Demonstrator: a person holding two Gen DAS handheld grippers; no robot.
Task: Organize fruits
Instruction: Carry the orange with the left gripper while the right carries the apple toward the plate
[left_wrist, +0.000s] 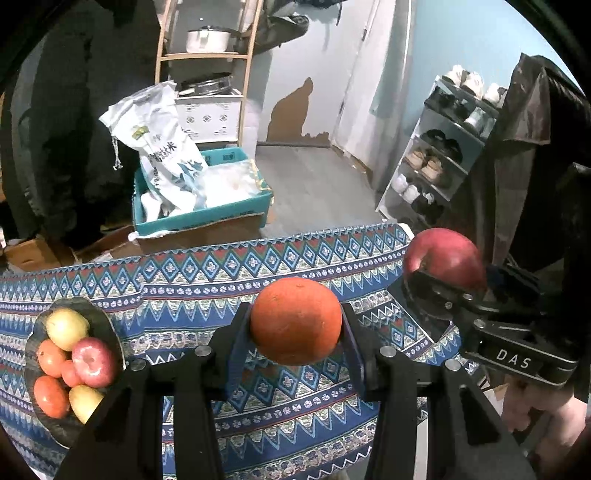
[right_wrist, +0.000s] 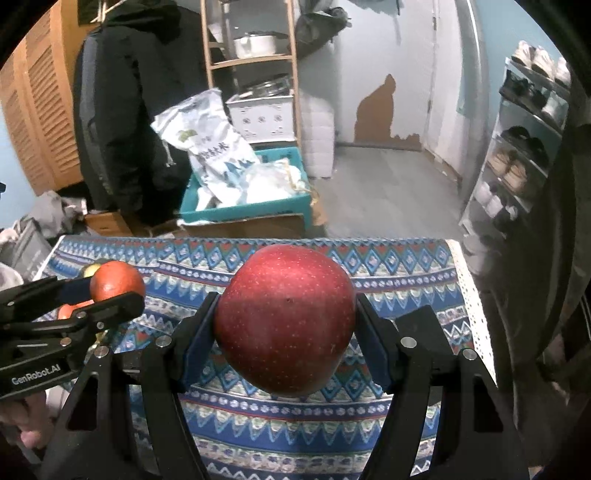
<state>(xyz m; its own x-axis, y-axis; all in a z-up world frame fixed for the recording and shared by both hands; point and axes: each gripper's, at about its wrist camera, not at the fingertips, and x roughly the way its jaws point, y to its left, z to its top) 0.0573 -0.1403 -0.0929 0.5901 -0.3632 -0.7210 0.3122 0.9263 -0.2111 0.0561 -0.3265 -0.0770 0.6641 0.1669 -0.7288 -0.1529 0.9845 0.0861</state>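
Observation:
My left gripper is shut on an orange, held above the patterned blue tablecloth. To its right, the right gripper carries a red apple. In the right wrist view that gripper is shut on the red apple, which fills the space between the pads. The left gripper with its orange shows at the left edge there. A dark plate at the left of the table holds several fruits: yellow pears, oranges and a red apple.
Beyond the table's far edge stand a teal crate with white bags, cardboard boxes, a wooden shelf and a shoe rack on the right. A dark coat hangs at the left. A hand grips the right tool.

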